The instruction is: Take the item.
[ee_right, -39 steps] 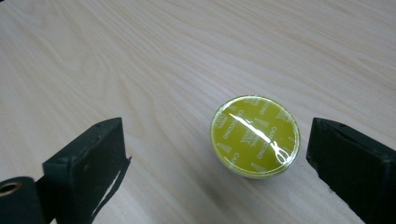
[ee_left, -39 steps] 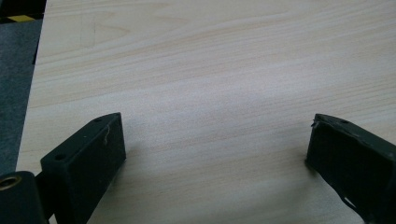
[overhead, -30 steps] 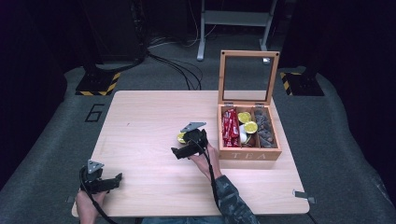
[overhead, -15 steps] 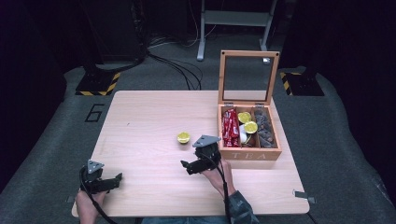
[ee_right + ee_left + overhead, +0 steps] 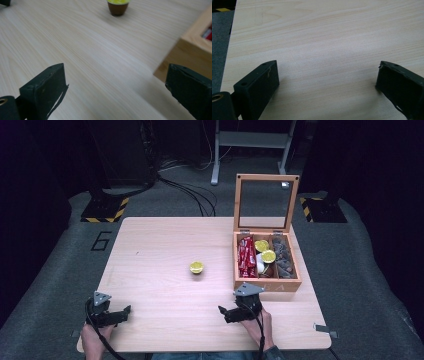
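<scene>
Resting on the pale wooden table (image 5: 165, 250), everything sits well apart; the wooden box (image 5: 267, 285) stands at the right with its glass lid raised, holding red packets, two yellow-topped capsules and dark pieces; on the floor mat left of the table a large "6" (image 5: 101, 240) can be read, and faint letters on the box front are too small to tell. The right gripper (image 5: 231, 312), jaws spread and empty, lies near the front edge just before the box; the left gripper (image 5: 117, 315), likewise spread and empty, waits at the front left corner. The yellow-topped capsule (image 5: 196, 267) stands upright alone mid-table, ahead and slightly left of the right gripper, which is the nearer; its brown cup (image 5: 117, 8) shows straight ahead.
</scene>
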The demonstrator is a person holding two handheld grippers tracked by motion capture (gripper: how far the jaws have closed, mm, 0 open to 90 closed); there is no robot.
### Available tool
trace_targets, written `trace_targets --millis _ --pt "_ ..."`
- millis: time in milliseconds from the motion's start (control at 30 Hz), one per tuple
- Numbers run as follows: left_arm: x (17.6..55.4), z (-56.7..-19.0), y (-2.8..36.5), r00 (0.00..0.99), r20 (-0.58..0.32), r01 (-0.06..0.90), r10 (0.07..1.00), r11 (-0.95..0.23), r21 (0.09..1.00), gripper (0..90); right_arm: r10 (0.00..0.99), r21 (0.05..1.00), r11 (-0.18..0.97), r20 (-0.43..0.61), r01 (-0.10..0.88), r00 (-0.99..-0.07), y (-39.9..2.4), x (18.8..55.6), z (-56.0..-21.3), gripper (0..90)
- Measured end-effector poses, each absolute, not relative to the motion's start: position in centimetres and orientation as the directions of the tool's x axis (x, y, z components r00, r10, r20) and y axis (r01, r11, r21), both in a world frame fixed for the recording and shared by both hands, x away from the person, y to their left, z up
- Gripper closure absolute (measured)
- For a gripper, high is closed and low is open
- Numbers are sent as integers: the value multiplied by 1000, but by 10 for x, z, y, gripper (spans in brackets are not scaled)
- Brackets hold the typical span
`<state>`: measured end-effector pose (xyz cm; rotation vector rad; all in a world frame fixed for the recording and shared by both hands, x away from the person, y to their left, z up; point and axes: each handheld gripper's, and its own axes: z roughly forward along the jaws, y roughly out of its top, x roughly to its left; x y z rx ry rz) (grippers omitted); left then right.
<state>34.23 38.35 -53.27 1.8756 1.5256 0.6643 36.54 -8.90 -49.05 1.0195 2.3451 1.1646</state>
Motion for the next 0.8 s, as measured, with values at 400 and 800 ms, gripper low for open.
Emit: trace_targets --millis 400,800 --pt "342 -533 383 205 -2 665 979 -137 734 42 828 731 377 8 568 -561 -141 351 -527 23" --pt "342 -532 383 206 3 667 978 -142 732 42 847 714 374 -2 592 -532 -154 354 -531 0"
